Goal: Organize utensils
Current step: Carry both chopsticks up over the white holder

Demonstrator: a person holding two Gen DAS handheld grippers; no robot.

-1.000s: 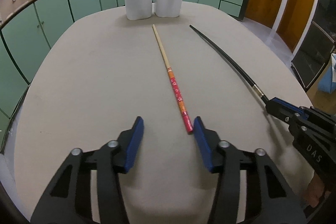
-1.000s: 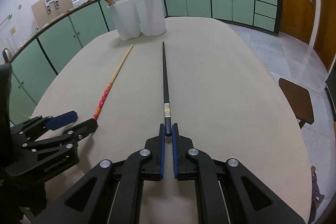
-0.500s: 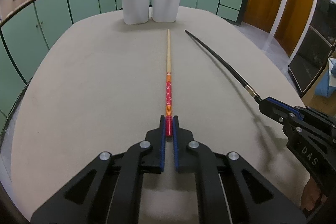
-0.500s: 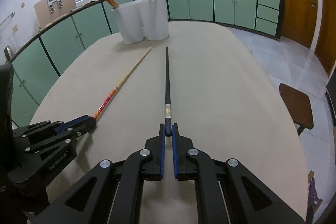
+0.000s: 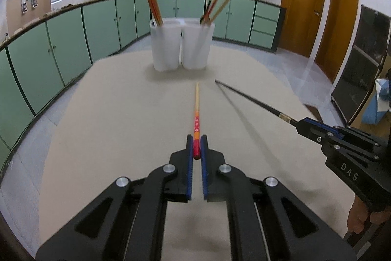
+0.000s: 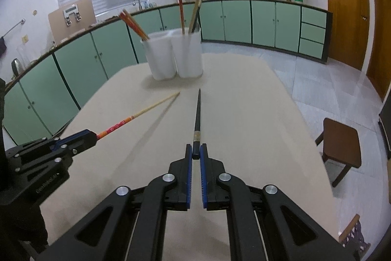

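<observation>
At table's far end: twin white holder, chopsticks inside | left gripper clamps red-patterned chopstick by its butt, tip raised toward holder | right gripper pinches black chopstick likewise | both light, stiff, slick; end grips likely pivot.

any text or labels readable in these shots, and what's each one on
"DAS": white letters on the black body of the right gripper, seen from the left wrist.
White lettering on the body of the left gripper, seen from the right wrist: too blurred to read.
Nothing readable on either chopstick, the holders or the cabinets.
</observation>
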